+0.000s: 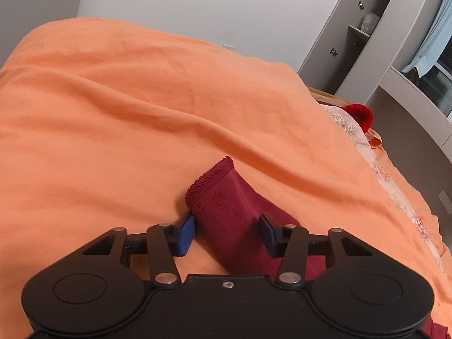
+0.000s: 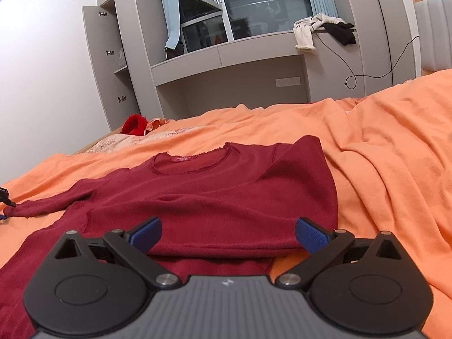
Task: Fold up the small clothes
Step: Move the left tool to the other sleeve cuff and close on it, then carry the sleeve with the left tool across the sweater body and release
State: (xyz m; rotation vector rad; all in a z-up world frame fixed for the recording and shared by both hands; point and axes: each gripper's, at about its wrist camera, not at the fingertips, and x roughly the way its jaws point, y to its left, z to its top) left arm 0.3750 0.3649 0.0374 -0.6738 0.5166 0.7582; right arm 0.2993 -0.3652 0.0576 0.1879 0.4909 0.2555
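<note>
Maroon knit long-sleeved top lay on the orange bedsheet, its right side apparently already folded in, left sleeve still stretched out, so folding looked barely begun. Only the left view showed that sleeve's lace-edged cuff between the half-spread left claw, not yet pinched. The right claw was spread wide at the hem.

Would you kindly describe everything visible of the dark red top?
The top is a dark red, fine-ribbed knit with a scalloped round neckline and a pink label. It lies on the orange sheet, one side folded in. Its other sleeve stretches out, cuff between the left gripper's pads.
</note>
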